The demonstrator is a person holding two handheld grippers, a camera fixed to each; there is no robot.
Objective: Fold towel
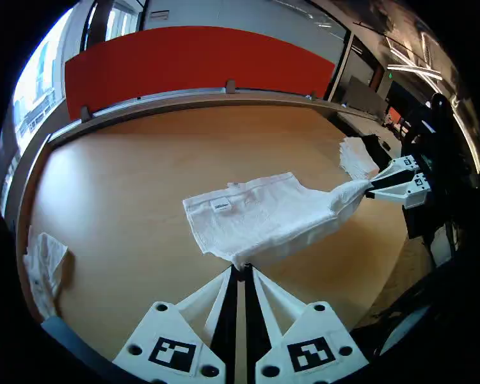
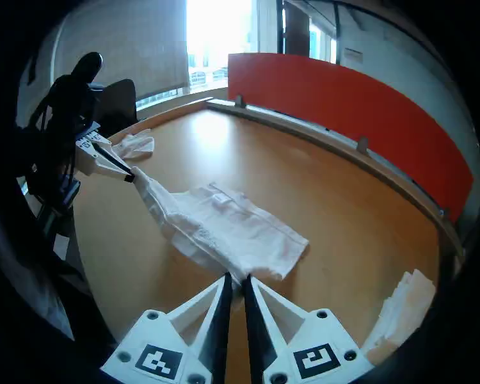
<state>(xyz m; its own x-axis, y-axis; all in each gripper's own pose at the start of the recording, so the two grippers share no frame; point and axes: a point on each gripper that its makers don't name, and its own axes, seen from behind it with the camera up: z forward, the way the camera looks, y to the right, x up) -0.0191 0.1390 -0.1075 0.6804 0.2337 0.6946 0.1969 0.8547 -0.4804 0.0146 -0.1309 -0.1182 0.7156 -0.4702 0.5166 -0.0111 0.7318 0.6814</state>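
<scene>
From where I stand, both tools have the same white towel (image 1: pixel 259 217) by one edge. The left gripper (image 1: pixel 243 274) has its jaws pressed together on the corner right at its tips. The right gripper (image 2: pixel 235 281) pinches the opposite corner the same way, with cloth bunched at the point where its fingers meet. The edge between them is drawn out into a narrow, slightly lifted band, so the towel's long axis runs from one pair of jaws to the other. The rest of the cloth lies ahead of both jaws, sagging down onto the wooden table (image 1: pixel 112 192) with its small sewn label (image 1: pixel 221 205) facing up. Neither hand is nearer than the other, since each already sits at its own corner. As I judge it, the coming move depends on the free far edge lying straight out in front of the jaws. Carrying the held edge forward and over would lay it onto that far side and make a fold. A crumpled white cloth (image 1: pixel 358 159) lies just beyond the right gripper's tips. Another white cloth (image 1: pixel 45 265) sits well off to the left of the left gripper's jaws, at the table's rim. A red partition (image 1: pixel 195 57) stands along the table's far side.
</scene>
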